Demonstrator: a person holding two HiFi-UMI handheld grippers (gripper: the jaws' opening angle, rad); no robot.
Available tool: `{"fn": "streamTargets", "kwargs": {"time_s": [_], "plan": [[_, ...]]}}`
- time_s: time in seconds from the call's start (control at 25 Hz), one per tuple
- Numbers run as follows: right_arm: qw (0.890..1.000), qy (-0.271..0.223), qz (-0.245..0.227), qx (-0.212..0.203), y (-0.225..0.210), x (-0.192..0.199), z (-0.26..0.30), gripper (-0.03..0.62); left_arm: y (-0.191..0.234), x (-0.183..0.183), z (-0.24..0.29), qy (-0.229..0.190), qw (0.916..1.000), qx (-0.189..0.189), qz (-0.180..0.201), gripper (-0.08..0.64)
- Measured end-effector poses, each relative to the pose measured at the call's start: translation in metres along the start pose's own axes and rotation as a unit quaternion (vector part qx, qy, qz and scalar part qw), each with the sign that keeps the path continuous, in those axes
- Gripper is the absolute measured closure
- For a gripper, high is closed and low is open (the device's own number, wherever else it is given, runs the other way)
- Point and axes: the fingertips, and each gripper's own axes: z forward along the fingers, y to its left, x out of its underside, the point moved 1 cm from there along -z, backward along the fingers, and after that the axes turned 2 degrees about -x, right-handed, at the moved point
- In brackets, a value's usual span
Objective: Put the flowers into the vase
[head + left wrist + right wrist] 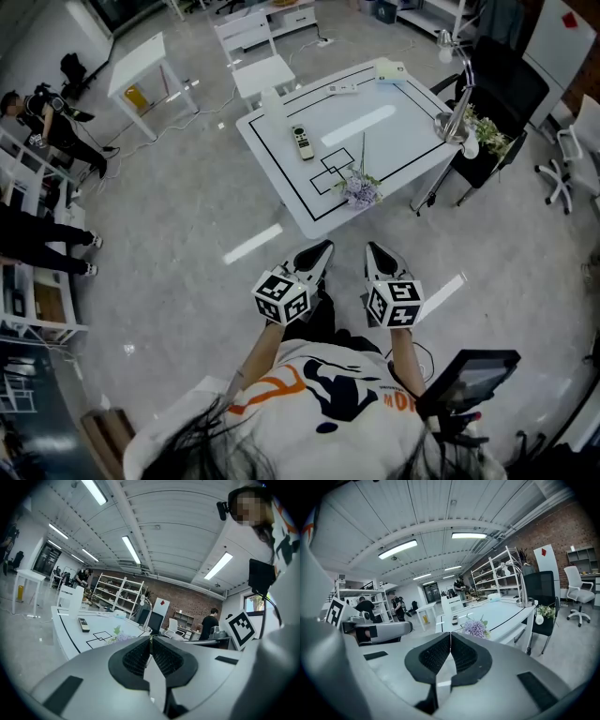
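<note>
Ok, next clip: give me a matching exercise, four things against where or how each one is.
Things:
1. flowers
2. remote
3. lamp
4. left gripper

Places or states:
A. shut and empty, short of the table
B. at the table's right corner
C. at the table's near edge
D. farther in on the table, left of the flowers

Pairs: 1-C, 2-D, 3-B, 4-A

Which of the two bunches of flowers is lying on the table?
The purple bunch near the white table's front edge; the green leafy bunch stands in a small white vase beside the black chair.
</note>
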Motion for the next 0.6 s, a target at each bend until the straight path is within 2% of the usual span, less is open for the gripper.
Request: {"fn": "streamTargets", "kwargs": {"time_s": [0.24,0.6], "plan": [[1.000,-0.005,0.002,0.012,-0.018,-0.025,0.043,0.577,0.035,-0.021,0.035,-0.002,0.9997,0.024,0.005,0.549],[0.998,-0.010,0.023,0.050,-0.042,-0.063,0.120,0.577,0.104,-0.056,0.081,0.006,0.9978,0.065,0.012,0.548]]}}
